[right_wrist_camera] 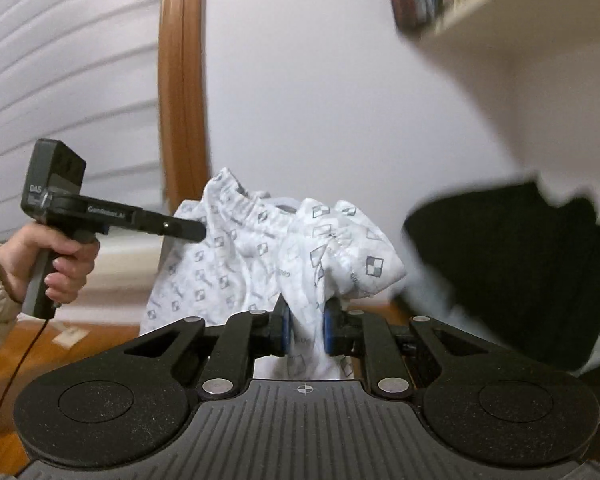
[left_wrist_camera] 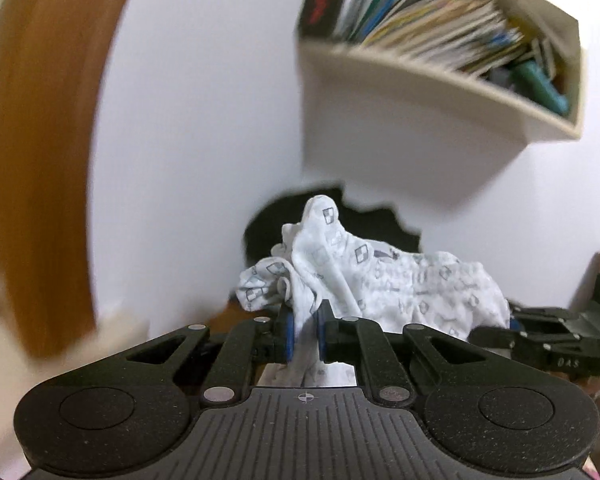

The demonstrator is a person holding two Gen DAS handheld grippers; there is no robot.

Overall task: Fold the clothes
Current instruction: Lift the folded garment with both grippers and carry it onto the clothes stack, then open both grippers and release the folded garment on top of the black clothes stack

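A white garment with a grey square print (left_wrist_camera: pixel 400 280) hangs bunched in the air between both grippers. My left gripper (left_wrist_camera: pixel 305 330) is shut on a fold of it, cloth pinched between the blue pads. My right gripper (right_wrist_camera: pixel 305 330) is shut on another fold of the same garment (right_wrist_camera: pixel 260 252). In the right wrist view the left gripper's body (right_wrist_camera: pixel 100 212) reaches in from the left, held by a hand, its tips hidden in the cloth. In the left wrist view the right gripper's body (left_wrist_camera: pixel 540 340) shows at the right.
A white wall lies ahead. A beige shelf (left_wrist_camera: pixel 440 92) full of books hangs above right. A wooden frame (right_wrist_camera: pixel 182 80) and white blinds (right_wrist_camera: pixel 68 60) stand at the left. A black cloth (right_wrist_camera: pixel 520 264) lies at the right, over a wooden surface (right_wrist_camera: pixel 16 352).
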